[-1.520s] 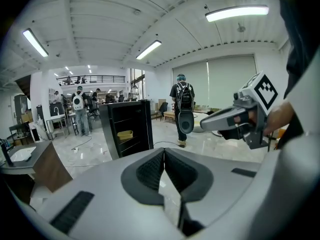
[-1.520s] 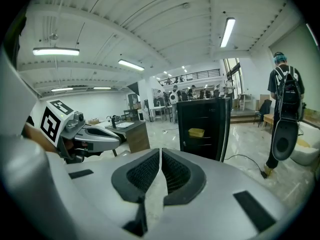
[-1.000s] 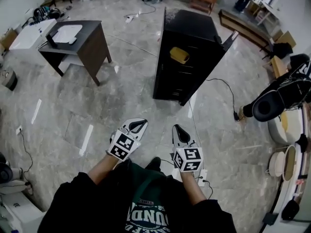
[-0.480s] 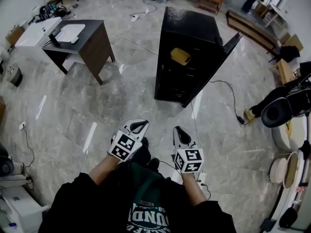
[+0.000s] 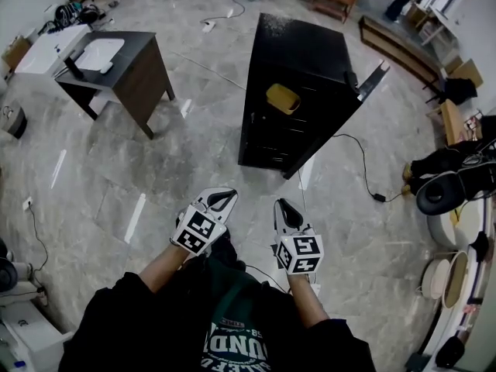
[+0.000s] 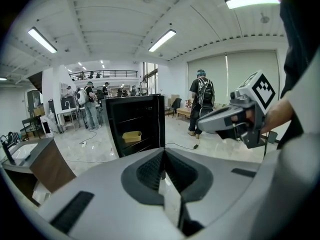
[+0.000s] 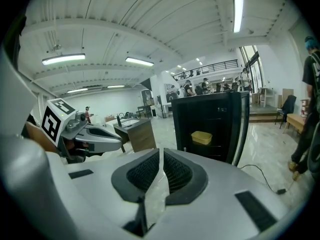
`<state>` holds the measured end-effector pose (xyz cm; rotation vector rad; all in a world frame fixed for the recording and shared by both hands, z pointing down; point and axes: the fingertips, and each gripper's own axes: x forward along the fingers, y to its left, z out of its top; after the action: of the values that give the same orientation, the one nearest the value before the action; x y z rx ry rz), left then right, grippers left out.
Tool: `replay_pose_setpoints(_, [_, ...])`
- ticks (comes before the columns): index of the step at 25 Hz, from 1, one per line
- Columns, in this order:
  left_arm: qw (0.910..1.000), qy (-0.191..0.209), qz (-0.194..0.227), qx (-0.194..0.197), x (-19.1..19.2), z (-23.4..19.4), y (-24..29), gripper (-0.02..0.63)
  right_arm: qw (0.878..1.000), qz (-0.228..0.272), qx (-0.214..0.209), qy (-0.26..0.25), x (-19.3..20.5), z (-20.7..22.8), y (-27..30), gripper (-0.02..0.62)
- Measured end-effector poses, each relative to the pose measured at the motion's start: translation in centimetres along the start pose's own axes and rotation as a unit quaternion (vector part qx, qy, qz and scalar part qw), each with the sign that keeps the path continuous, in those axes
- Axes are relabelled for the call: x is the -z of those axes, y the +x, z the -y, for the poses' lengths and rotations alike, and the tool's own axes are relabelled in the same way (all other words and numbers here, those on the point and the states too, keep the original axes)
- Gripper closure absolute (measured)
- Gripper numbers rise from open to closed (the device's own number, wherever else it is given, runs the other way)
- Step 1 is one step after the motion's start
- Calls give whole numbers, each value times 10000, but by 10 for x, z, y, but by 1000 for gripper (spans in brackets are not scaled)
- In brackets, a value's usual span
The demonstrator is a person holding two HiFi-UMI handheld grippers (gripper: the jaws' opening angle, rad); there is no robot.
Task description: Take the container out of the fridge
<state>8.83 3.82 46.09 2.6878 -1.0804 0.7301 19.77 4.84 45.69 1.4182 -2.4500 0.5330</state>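
While yellow container (image 5: 283,98) is sitting on shelf inside open black fridge (image 5: 304,53), I am standing well apart from it. Am holding left hand-held gripper (image 5: 219,201) and right hand-held gripper (image 5: 287,212) closed, both empty. Judging task barely begun: approaching, grasping, pulling out all remaining.

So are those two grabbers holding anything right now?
No, nothing. The left gripper and the right gripper are both shut and empty. The yellow plastic container sits on a shelf inside the open black fridge, well away from them.
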Motion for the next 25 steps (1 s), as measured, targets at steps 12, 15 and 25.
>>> replay_pose_setpoints(12, [9996,170,27,227,-13,-83,51,592,9998,68,190,-50,-41,25,87,557])
replay_pose_setpoints(15, [9996,142,20,228,-14,-95,55,592,9998,12,153,-93,-44,23,100,557])
replay_pose_setpoints(25, [9999,-66,86,-14,-22,-128,85,592,9988,-170,-137,-439,-50,34,152,557])
